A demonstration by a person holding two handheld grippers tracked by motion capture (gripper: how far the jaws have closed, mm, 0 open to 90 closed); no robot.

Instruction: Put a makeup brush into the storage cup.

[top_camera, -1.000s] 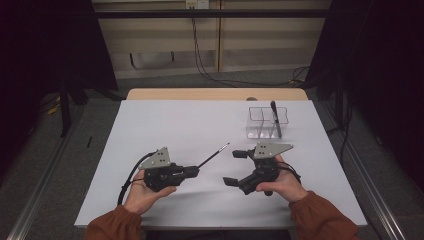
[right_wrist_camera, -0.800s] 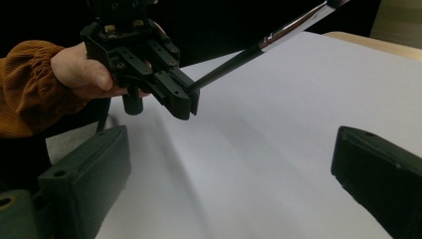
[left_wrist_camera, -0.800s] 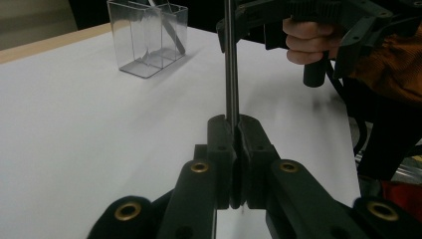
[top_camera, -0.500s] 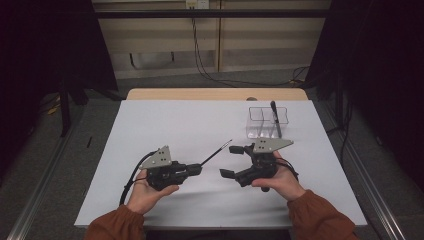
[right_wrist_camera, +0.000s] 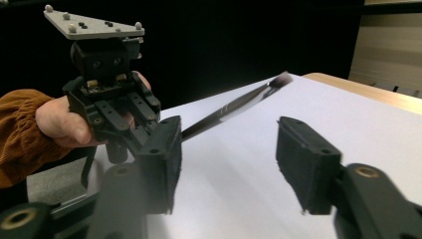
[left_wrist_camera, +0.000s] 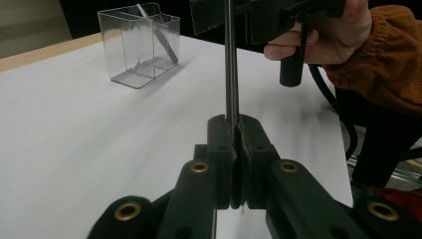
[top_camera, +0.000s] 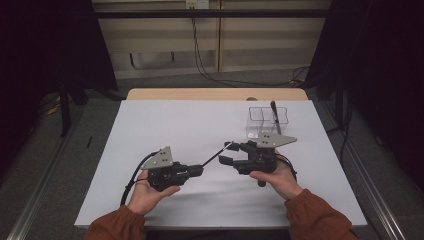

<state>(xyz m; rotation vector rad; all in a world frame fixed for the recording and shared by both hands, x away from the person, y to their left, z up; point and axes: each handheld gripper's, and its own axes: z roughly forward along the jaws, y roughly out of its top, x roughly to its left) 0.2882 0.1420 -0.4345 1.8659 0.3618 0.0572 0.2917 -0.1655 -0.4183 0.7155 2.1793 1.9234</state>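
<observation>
Above the near middle of the table (top_camera: 165, 120): thin dark brush (top_camera: 212, 158) | left gripper (top_camera: 199, 170) clamps its handle end | right gripper (top_camera: 226, 152) jaws closing around its tip, not yet touching | clear organizer (top_camera: 267, 121) far right

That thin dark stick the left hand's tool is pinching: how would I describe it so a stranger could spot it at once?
Start at the white table and find the left gripper near its front edge. The stick juts from its shut fingers up toward the right gripper, whose fingers have just been closing around its pale tip without pressing yet. Unlike the other dark stick, upright in the clear box, this one is held slanting above the table.
</observation>
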